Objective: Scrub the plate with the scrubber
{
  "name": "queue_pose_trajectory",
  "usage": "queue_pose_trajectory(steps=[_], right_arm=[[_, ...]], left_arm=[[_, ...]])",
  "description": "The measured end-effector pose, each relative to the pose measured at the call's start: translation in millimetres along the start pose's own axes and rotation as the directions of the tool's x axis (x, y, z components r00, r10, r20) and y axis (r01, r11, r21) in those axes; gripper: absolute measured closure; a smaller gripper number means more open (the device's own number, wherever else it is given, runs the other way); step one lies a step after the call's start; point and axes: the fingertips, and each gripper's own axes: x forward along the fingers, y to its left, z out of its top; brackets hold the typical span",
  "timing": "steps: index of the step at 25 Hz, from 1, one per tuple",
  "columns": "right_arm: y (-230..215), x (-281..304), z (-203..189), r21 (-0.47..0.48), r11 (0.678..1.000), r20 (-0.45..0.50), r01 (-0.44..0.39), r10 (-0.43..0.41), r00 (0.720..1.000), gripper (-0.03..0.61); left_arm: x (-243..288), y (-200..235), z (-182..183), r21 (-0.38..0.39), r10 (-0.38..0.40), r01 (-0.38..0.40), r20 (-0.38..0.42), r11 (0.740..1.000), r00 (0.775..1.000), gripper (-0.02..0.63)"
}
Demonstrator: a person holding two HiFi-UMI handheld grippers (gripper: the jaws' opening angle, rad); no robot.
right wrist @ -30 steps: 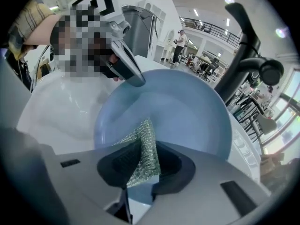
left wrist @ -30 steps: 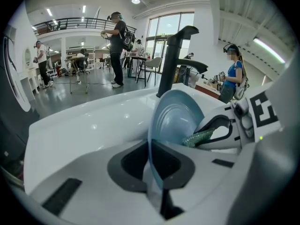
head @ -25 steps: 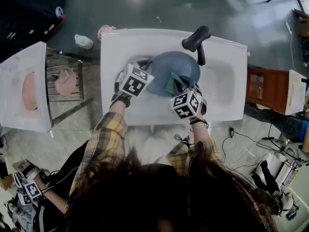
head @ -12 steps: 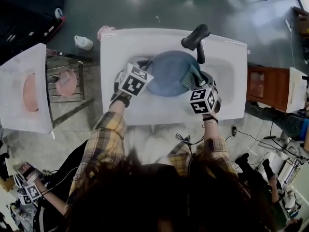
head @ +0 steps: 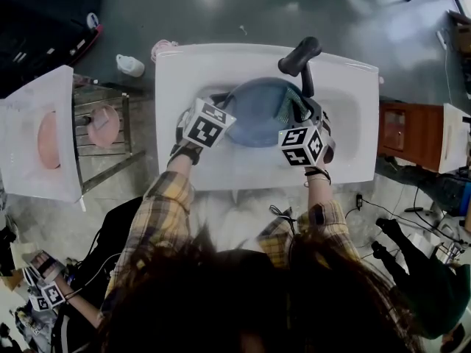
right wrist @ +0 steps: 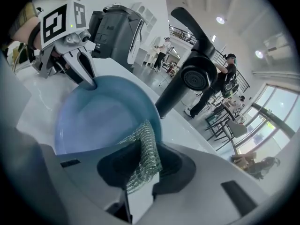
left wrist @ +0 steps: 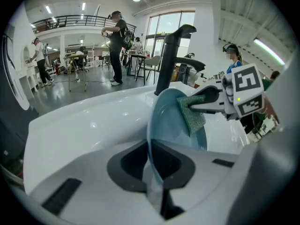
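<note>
A blue plate (head: 259,110) is held tilted over the white sink (head: 346,127). My left gripper (head: 221,112) is shut on the plate's left rim; in the left gripper view the plate (left wrist: 176,121) stands edge-on between the jaws of the left gripper (left wrist: 154,172). My right gripper (head: 298,116) is shut on a green mesh scrubber (head: 292,109), which lies against the plate's right side. In the right gripper view the scrubber (right wrist: 140,156) sits between the jaws of the right gripper (right wrist: 138,172), touching the plate (right wrist: 101,118).
A black faucet (head: 300,59) rises behind the plate, close to the right gripper. Left of the sink stands a rack (head: 103,123) with a pink dish, and a white bottle (head: 129,65) lies on the floor. A wooden cabinet (head: 401,134) is at the right.
The right gripper with the scrubber has moved from the plate's lower middle to its right and then up along the right rim. The left gripper and plate have stayed still.
</note>
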Motion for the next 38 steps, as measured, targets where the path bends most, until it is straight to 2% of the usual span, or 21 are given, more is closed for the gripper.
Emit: queue_pose_trajectory(steps=[11,19,29,38], right_arm=[[28.3,7.7,60.9,-0.02,0.998,0.098,-0.051,0.053,0.994,0.477],[66.2,8.2,81.0,-0.055,0.991,0.123,-0.12,0.126,0.984,0.479],[103.3,9.4,76.8,-0.062,0.977,0.095,-0.203,0.208,0.973,0.479],[123.2,8.6,63.3,-0.109,0.959,0.054,-0.261,0.268,0.962,0.479]], left_arm=[[0.9,2.6,0.2,-0.011,0.02,-0.02,-0.007,1.0,1.0,0.586],[1.2,2.5,-0.9,-0.017,0.029,-0.029,-0.009,0.999,1.0,0.588],[4.9,3.4,-2.3,-0.03,0.034,-0.034,-0.013,0.999,0.999,0.588],[5.4,3.0,-5.9,-0.031,0.029,-0.03,-0.026,0.999,0.999,0.586]])
